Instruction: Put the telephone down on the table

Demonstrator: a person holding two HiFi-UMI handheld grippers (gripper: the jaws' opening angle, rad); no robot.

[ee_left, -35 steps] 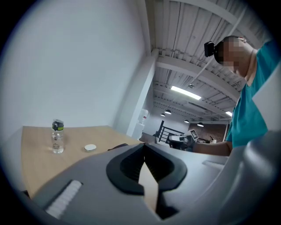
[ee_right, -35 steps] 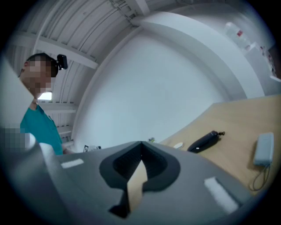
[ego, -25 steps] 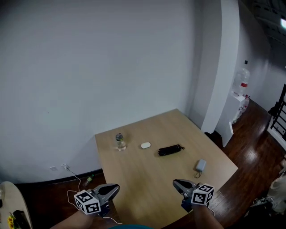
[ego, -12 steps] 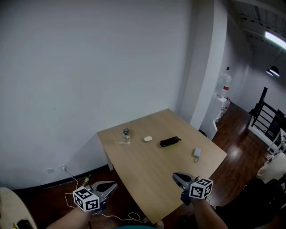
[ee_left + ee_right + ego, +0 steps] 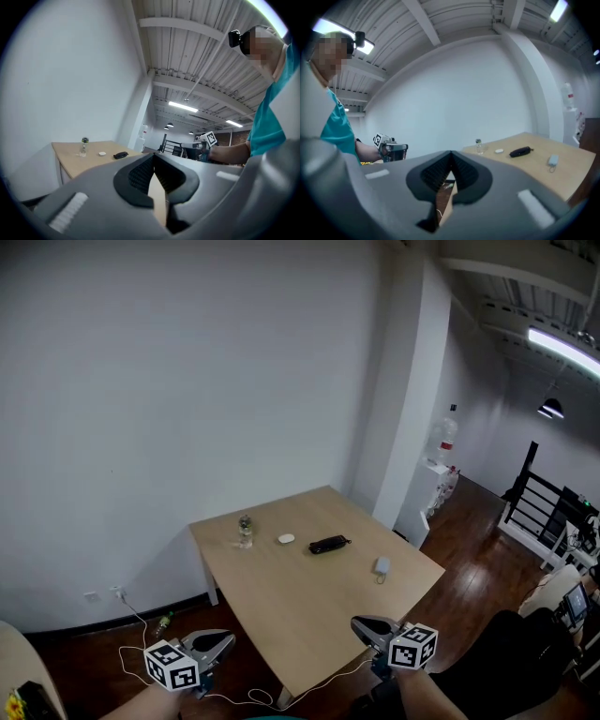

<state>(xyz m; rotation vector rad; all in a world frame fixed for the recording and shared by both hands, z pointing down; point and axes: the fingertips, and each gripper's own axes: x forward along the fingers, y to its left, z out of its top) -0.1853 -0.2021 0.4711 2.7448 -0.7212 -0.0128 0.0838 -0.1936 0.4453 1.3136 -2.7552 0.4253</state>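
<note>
Pale wood surface [image 5: 309, 601]: rectangular top, standing against a plain white wall [image 5: 187, 381], with one corner near a white pillar [image 5: 405, 399].
Room: dark wooden floor [image 5: 469, 549]; black railing [image 5: 539, 507] at the right; lit strip light [image 5: 562, 343] under a ribbed ceiling.
Telephone: black oblong telephone [image 5: 328, 544] lies flat on the surface, between a small white oval object [image 5: 286, 539] and a small grey device [image 5: 382, 565] with a short cord.
Bottle: small clear bottle [image 5: 245, 529] stands upright near the wall-side edge; label too small to read.
Water bottle: large clear water bottle [image 5: 447, 437] with a red band, on a white stand beyond the pillar; print unreadable.
Left gripper [image 5: 223, 639]: fingers together, nothing between them; over the floor, well apart from the telephone.
Right gripper [image 5: 360, 623]: fingers together, empty; at the near edge of the surface.
Markings: black-and-white square patterns on each gripper's cube.
</note>
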